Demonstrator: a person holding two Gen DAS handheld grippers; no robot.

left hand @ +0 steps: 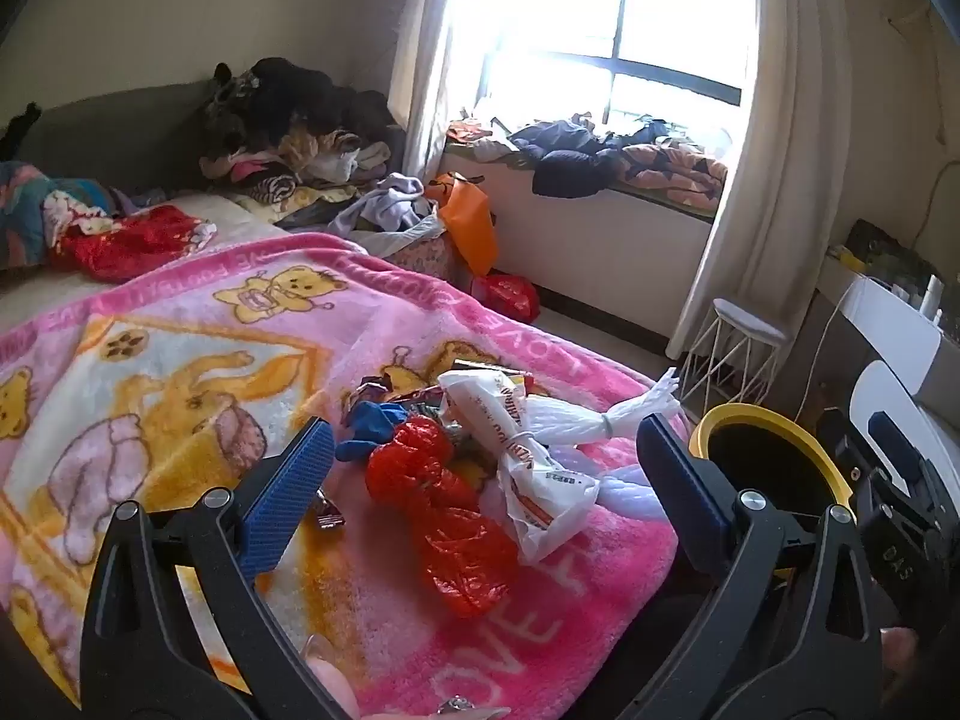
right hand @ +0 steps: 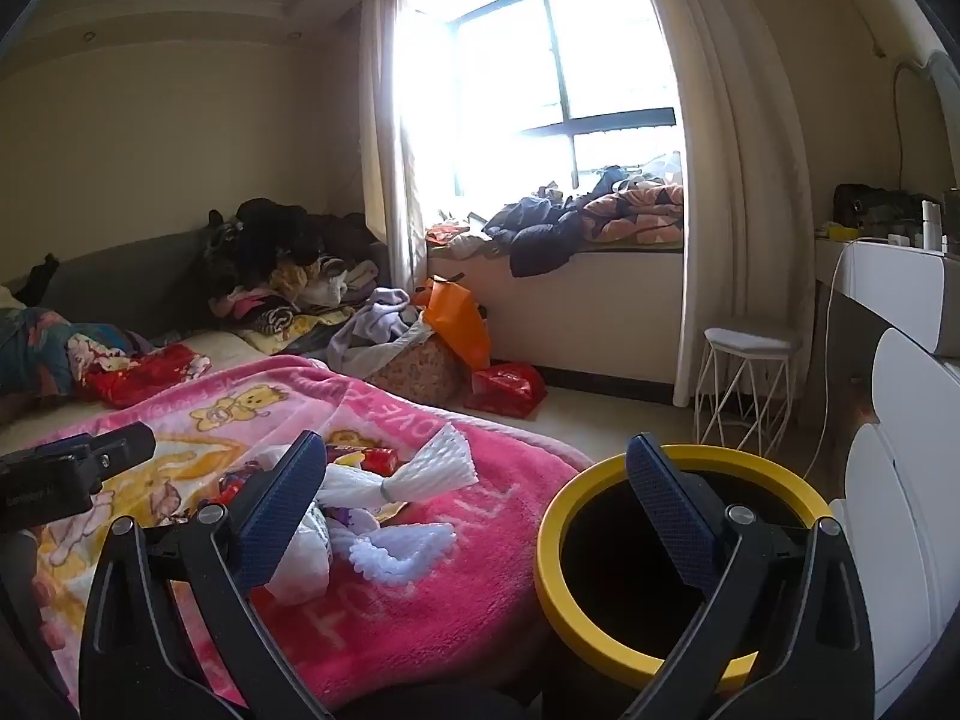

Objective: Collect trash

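Both claws stand spread wide and empty: the left gripper (left hand: pixel 486 468) hangs over the trash pile (left hand: pixel 474 456) at mid-frame, a red bag (left hand: pixel 438 492) and white wrapper (left hand: pixel 528 462) between but untouched by its fingers (left hand: pixel 288 498). Around the pile the pink blanket (left hand: pixel 180 360) lies bare toward the left edge, its rounded corner ending at lower right just beside the yellow-rimmed bin (left hand: pixel 774 474). From the right wrist view, the right gripper (right hand: pixel 480 510) straddles that bin's (right hand: pixel 684 564) near rim and the blanket's (right hand: pixel 420 588) edge, white foam netting (right hand: pixel 420 474) beyond, open floor (right hand: pixel 624 420) behind.
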